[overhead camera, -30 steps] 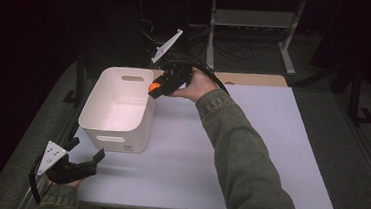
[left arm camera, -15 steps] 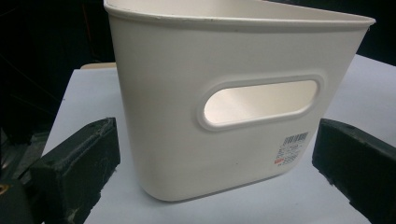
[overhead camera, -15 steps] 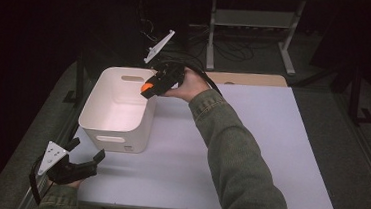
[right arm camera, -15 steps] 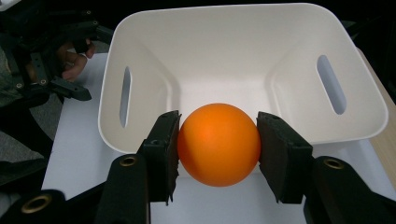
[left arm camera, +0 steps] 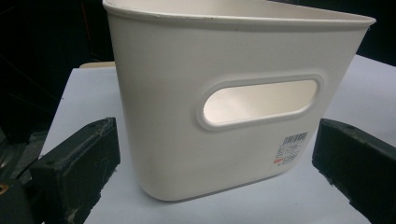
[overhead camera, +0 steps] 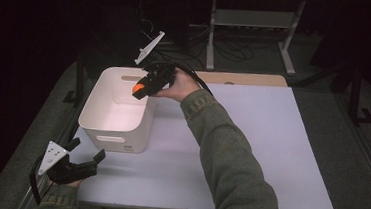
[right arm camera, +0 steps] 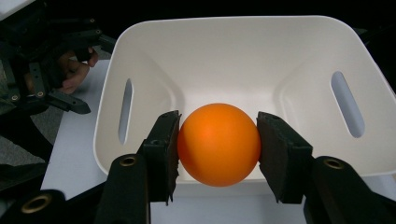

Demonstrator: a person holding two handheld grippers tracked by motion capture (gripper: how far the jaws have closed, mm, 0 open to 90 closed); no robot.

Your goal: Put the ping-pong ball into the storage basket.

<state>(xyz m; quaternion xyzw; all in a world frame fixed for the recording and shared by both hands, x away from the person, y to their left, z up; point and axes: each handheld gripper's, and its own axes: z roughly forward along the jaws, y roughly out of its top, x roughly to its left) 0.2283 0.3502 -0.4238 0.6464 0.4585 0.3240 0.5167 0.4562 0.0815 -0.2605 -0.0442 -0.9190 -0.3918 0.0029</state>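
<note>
I see a white bin (overhead camera: 117, 113) near the table's (overhead camera: 269, 156) left edge, toward the far side. A small sticker (left arm camera: 292, 148) with a barcode sits low on its near wall beside the handle slot; I cannot read its print. My right gripper (right arm camera: 217, 144) is clamped on an orange ball (right arm camera: 218, 143), held above the bin's far rim; the right gripper view shows both pads pressed against the ball and the bare bin floor beyond, while from the high view the ball (overhead camera: 138, 88) is just an orange spot under the hand. My left gripper (overhead camera: 85, 161) rests at the table's near left corner, jaws spread wide, the bin's wall standing beyond them in its own view. The room behind is too dark to make out.
</note>
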